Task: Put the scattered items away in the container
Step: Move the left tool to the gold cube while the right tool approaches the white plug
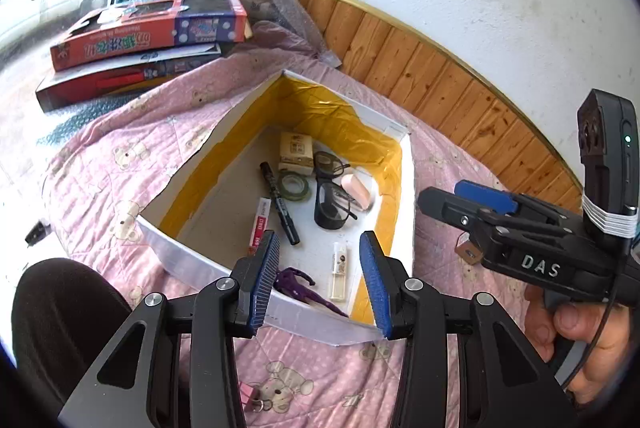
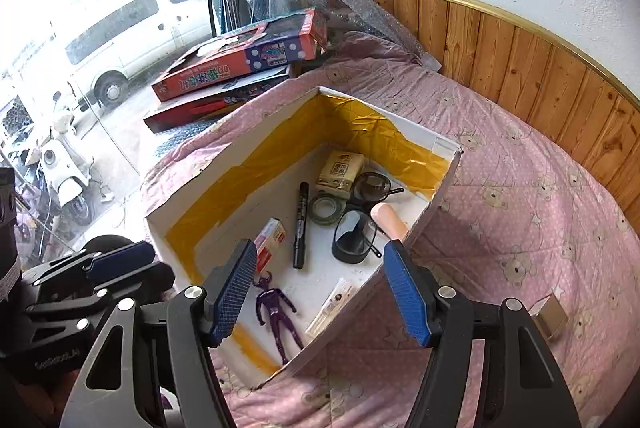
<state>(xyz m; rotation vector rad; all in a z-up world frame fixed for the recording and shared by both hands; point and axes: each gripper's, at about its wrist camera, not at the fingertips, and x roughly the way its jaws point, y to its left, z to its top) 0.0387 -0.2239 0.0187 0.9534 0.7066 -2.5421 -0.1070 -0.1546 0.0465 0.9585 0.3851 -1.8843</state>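
Left of the bed (image 2: 520, 188), two flat toy boxes (image 1: 148, 32) lie stacked by the window.

The white container (image 1: 192, 260) sits on the pink quilt. Inside, left to right: one red-and-white tube (image 1: 259, 226), one black marker (image 1: 280, 204), one purple figure (image 2: 276, 312), one roll of tape (image 1: 295, 187), one small tan carton (image 1: 296, 153), one clear syringe-like packet (image 1: 340, 270), two pairs of glasses (image 1: 332, 184) lying overlapped, and one pink eraser-like block (image 1: 355, 187). That is nine things, all resting on the container floor.

Only the left wrist view shows a pink clip (image 1: 250, 394) on the quilt near its bottom edge, and a hand (image 1: 576, 340) holding the right tool. Only the right wrist view shows the figure whole.

A small metal box (image 2: 550, 316) lies outside on the quilt, right of the container.

The left hand-held gripper (image 1: 320, 276) hangs over the near wall, jaws moderately apart, nothing between them. The right hand-held gripper (image 2: 320, 288) has its jaws wide, empty, touching nothing.
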